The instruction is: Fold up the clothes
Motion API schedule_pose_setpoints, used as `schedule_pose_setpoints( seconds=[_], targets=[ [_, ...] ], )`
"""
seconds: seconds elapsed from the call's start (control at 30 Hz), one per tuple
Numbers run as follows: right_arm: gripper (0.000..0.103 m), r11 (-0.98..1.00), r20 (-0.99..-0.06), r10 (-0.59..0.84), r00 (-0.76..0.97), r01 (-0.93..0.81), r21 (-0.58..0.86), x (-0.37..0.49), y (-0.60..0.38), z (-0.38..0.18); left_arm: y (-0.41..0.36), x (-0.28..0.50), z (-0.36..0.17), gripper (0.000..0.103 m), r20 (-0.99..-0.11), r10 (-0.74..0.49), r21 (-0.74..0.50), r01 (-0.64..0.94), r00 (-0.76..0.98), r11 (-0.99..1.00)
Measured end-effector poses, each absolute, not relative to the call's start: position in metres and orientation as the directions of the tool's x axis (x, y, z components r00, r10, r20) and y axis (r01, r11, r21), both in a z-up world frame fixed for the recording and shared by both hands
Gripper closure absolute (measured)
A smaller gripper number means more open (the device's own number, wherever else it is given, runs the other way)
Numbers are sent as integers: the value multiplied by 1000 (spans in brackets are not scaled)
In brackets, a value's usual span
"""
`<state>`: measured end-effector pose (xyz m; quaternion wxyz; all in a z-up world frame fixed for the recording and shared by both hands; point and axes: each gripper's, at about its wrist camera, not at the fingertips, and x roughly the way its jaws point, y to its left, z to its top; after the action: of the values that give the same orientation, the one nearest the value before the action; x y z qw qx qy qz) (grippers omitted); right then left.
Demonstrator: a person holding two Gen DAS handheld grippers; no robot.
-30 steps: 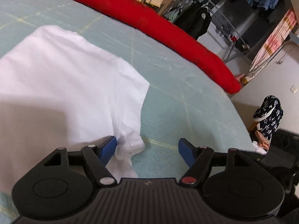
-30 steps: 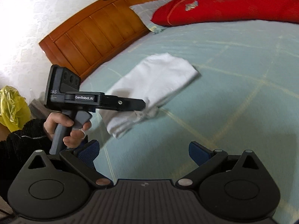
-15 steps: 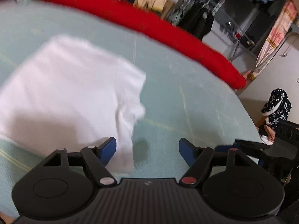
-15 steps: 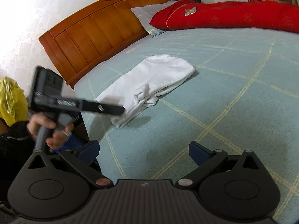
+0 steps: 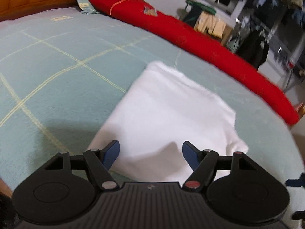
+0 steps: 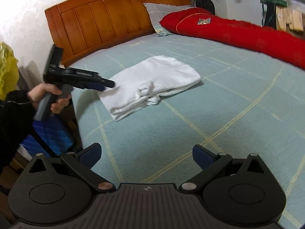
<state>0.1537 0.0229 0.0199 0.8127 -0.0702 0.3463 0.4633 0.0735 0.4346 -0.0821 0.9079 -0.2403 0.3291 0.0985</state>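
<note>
A white garment lies folded into a rough rectangle on the pale green bed cover. In the right wrist view the same white garment shows a bunched sleeve end along its near edge. My left gripper hovers open over the garment's near end, nothing between its blue pads. From the right wrist view the left gripper, held by a hand in a dark sleeve, sits at the garment's left corner. My right gripper stands open above bare bed cover, well short of the garment.
A long red bolster lies along the bed's far side, with a grey pillow beside it and a wooden headboard behind. The bed's left edge drops to a blue bag. Hanging clothes crowd the room beyond.
The left gripper has swung from the garment's right corner to its near end, facing the headboard side. The bunched corner it was beside now lies loose. The right gripper has drawn back slightly.
</note>
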Motion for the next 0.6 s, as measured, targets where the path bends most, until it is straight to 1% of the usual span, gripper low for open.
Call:
schedule_pose_setpoints(
  seconds=[0.1, 0.17, 0.27, 0.4, 0.53, 0.6],
  targets=[
    [0, 559, -627, 699, 343, -810, 180, 150, 25, 20, 423, 76, -66, 31, -628, 37, -341, -317, 778, 885],
    [0, 555, -624, 697, 355, -817, 155, 146, 30, 20, 405, 85, -56, 30, -607, -6, -326, -242, 795, 914],
    [0, 549, -617, 686, 386, -831, 90, 138, 37, 21, 365, 102, -48, 28, -596, -45, -228, -115, 802, 967],
    [0, 531, -627, 663, 410, -847, 8, 127, 46, 21, 327, 129, -56, 28, -621, 3, -78, -66, 784, 995],
    [0, 523, -632, 655, 414, -852, -16, 120, 48, 22, 317, 145, -74, 29, -675, -10, -86, -65, 737, 994],
    [0, 521, -631, 654, 417, -853, -25, 119, 48, 22, 314, 141, -76, 29, -679, -16, -65, -38, 734, 997]
  ],
)
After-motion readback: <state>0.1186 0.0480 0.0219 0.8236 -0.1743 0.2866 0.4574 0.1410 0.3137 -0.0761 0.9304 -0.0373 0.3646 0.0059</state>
